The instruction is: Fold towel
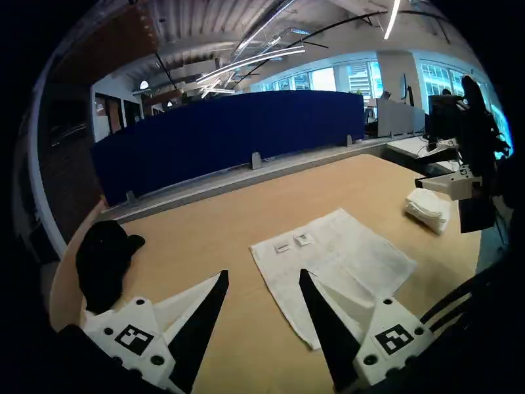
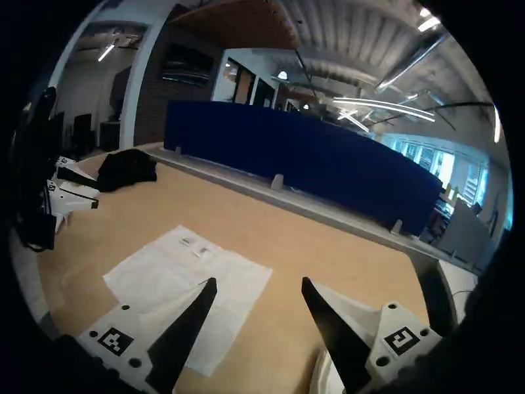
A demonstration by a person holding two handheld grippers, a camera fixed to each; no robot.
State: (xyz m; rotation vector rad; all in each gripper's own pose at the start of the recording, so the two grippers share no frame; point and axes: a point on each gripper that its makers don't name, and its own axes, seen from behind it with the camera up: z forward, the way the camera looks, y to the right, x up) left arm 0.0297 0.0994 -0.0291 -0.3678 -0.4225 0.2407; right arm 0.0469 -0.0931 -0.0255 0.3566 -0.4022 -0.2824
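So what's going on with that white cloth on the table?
A person holds a tool in each hand and is about to fold a towel. It lies spread flat on the table, not yet folded. The left tool and the right tool are both open and grip nothing. A folded white pile sits near the table's edge, and a black bundle lies at the far side.

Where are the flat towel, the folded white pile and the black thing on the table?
Towel (image 1: 344,253): left gripper view, middle of the spread cloth.
Folded pile (image 1: 428,209): left gripper view, its top layer.
Black thing (image 1: 102,259): left gripper view, its middle; looks like dark fabric.
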